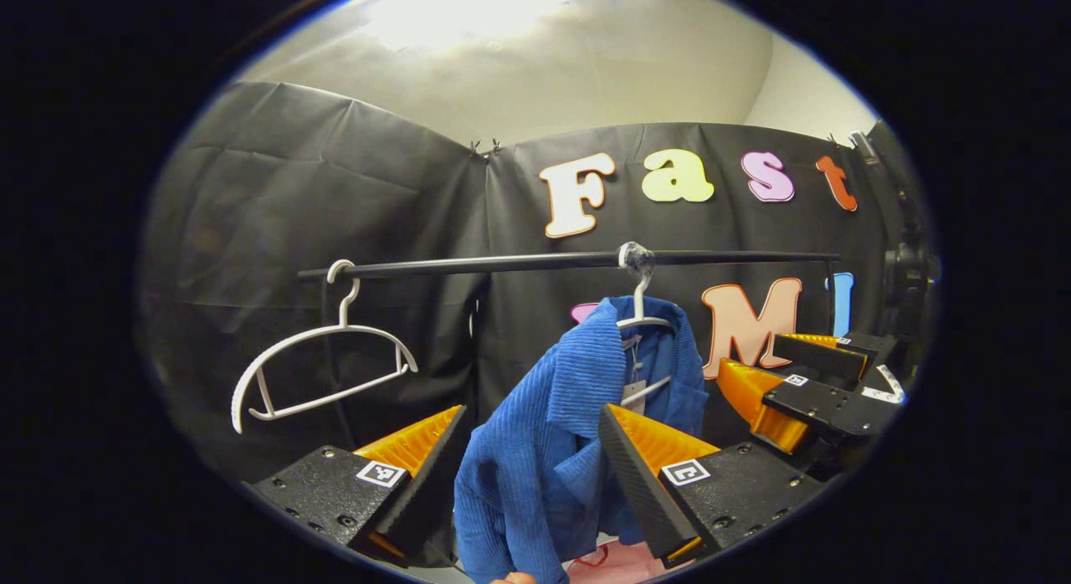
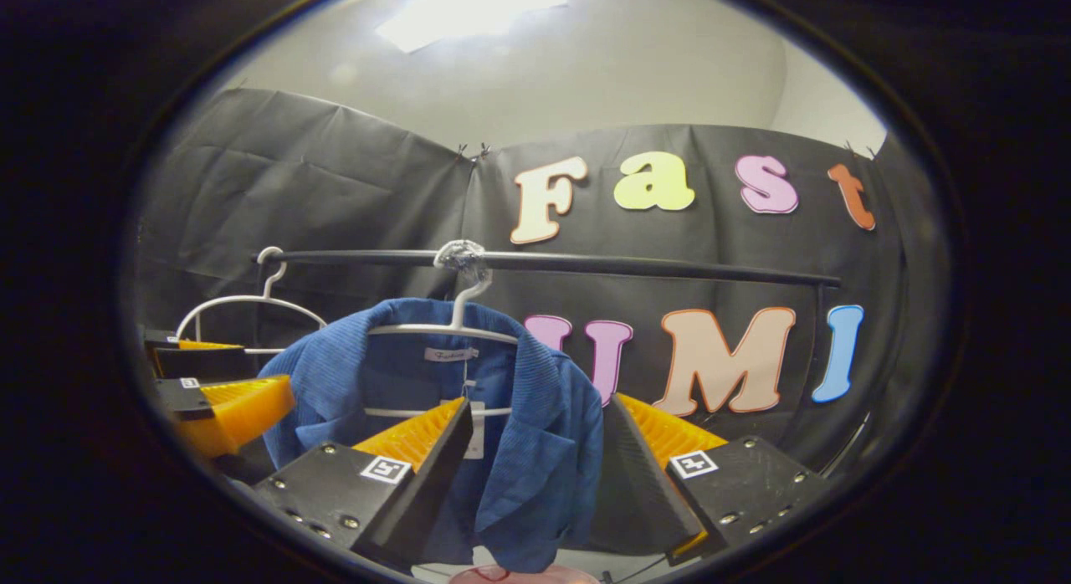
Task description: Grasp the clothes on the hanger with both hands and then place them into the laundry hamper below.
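A blue corduroy jacket (image 2: 510, 417) hangs on a white hanger (image 2: 456, 320), and the hanger's hook is on a black rail (image 2: 636, 266) in front of the booth wall. A second white hanger (image 1: 322, 371) hangs empty on the same rail, well apart to one side. In the left gripper view the jacket looks twisted, with one front panel turned toward the camera.

The left claw (image 1: 527, 475) is wide open and the jacket's folded front edge hangs between its two fingers, but the fingers are apart from the cloth and do not press on it. The right claw (image 2: 535, 475) is also wide open, with the jacket's lapel and front panel between its fingers; it does not grip yet. In the left gripper view the right claw shows at the right edge, near the jacket's far side.

I judge the jacket as soft and light, with a ribbed surface that gives good friction, so it should not slip easily. It will fold and sag when it is lifted. A good hold is probably on the thick shoulder or collar parts, one on each side, because then the jacket can come up off the hanger evenly. A small pink thing (image 2: 523, 574) shows at the bottom, under the jacket; maybe it is the hamper, but I cannot tell.
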Demonstrator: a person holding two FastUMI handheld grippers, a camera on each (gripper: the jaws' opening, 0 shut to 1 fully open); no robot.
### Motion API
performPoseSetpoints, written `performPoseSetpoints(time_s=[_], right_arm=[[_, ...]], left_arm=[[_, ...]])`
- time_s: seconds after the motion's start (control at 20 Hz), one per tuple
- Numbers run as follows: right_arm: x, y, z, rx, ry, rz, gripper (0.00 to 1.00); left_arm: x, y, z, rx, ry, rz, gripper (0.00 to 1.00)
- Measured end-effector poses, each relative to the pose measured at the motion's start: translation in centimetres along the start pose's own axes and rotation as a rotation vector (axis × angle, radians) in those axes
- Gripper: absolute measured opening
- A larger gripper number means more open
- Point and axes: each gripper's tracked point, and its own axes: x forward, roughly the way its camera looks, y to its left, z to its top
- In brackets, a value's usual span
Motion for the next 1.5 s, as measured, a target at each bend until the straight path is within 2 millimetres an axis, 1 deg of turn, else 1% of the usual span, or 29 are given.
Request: performPoseSetpoints(time_s=[0.1, 0.3, 0.35, 0.5, 0.55, 0.6, 0.7, 0.8, 0.85, 0.95, 1.0, 1.05, 1.1, 1.15, 1.2, 1.25, 1.45, 1.5], right_arm=[[1.9, 0.1, -0.1, -0.011, -0.004, -0.007, 0.93], [5.6, -0.4, -0.5, -0.030, -0.016, -0.035, 0.93], [6.4, -0.3, -0.8, -0.025, -0.014, -0.034, 0.96], [8.5, 0.0, -1.6, 0.007, -0.001, -0.034, 0.96], [9.2, -0.1, -1.9, 0.016, 0.003, -0.036, 0.93], [9.7, 0.0, -2.0, 0.022, 0.008, -0.036, 0.96], [10.9, 0.1, -2.6, 0.029, 0.019, -0.035, 0.97], [11.1, 0.1, -2.8, 0.029, 0.027, -0.042, 0.75], [11.3, 0.0, -3.3, 0.024, 0.036, -0.048, 0.72], [11.8, -0.2, -3.8, 0.022, 0.057, -0.065, 0.71], [11.8, -0.3, -3.5, 0.034, 0.056, -0.061, 0.50], [11.9, -0.1, -3.7, 0.040, 0.058, -0.060, 0.29], [11.7, -0.3, -3.5, 0.038, 0.064, -0.070, 0.24], [11.8, -0.2, -3.5, 0.036, 0.074, -0.068, 0.23], [12.2, -0.3, -3.5, 0.044, 0.072, -0.073, 0.14], [11.9, -0.3, -3.2, 0.053, 0.080, -0.067, 0.04], [11.6, -0.5, -2.9, 0.069, 0.099, -0.036, 0.04], [11.5, -0.6, -2.7, 0.062, 0.098, -0.027, 0.04]], left_arm=[[0.0, 0.4, -0.1, 0.011, 0.002, 0.018, 0.94], [0.0, 0.9, 0.1, 0.029, 0.000, 0.044, 0.93], [-0.1, 0.9, 0.1, 0.032, 0.000, 0.044, 0.93], [-0.1, 0.4, 0.2, 0.040, 0.001, 0.040, 0.93], [-0.2, 0.1, 0.1, 0.044, 0.001, 0.036, 0.93], [-0.3, -0.1, 0.0, 0.051, 0.002, 0.034, 0.93], [-0.1, -0.4, -0.1, 0.061, 0.003, 0.032, 0.94], [0.0, -0.7, -0.5, 0.064, 0.009, 0.034, 0.94], [0.0, -0.7, -0.8, 0.065, 0.010, 0.040, 0.95], [0.1, -0.6, -1.3, 0.070, 0.014, 0.056, 0.95], [0.2, -0.6, -1.4, 0.075, 0.017, 0.062, 0.95], [0.1, -0.7, -1.7, 0.082, 0.019, 0.066, 0.95], [0.1, -0.9, -2.0, 0.086, 0.022, 0.067, 0.95], [0.1, -1.1, -2.3, 0.088, 0.025, 0.065, 0.95], [-0.1, -1.4, -2.3, 0.090, 0.027, 0.061, 0.95], [0.0, -1.8, -2.4, 0.091, 0.024, 0.057, 0.95], [0.6, -3.2, -3.1, 0.108, 0.018, 0.044, 0.95], [1.0, -3.6, -3.3, 0.110, 0.018, 0.046, 0.94]])
